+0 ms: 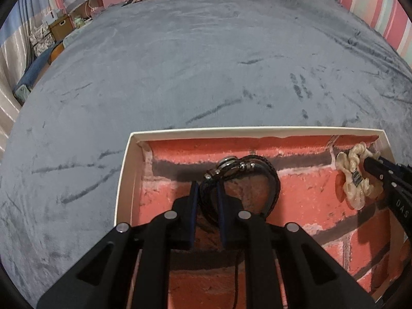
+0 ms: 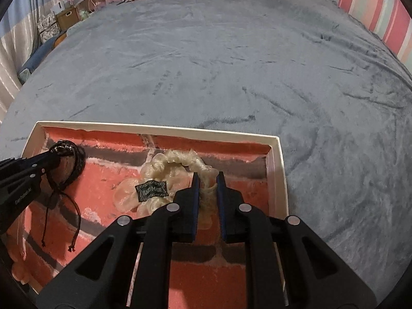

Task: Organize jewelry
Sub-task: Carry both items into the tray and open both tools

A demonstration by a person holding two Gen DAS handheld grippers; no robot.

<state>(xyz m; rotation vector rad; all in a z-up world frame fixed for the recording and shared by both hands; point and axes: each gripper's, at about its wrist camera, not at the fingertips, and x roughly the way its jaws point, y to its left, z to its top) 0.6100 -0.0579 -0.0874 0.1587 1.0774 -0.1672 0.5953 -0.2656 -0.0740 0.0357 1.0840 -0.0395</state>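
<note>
With the box (image 1: 123, 170) sitting on the bed (image 1: 206, 64), lower both pieces onto its brick-print floor before you let go: left tool (image 1: 207, 193) pinches the black braided bracelet (image 1: 257, 177) far-left, right tool (image 2: 208, 188) pinches the cream scrunchie (image 2: 164, 164) far-right.

Both views are evenly and fairly dimly lit, with a warm indoor cast. Soft shadows fall beneath each tool (image 1: 207, 193) onto the box (image 1: 123, 170) floor. No glare beyond small highlights on the tool rivets. Strong fisheye bending curves the bed (image 2: 231, 77) and darkens the corners. Edges look smeared; the middle stays reasonably sharp.
</note>
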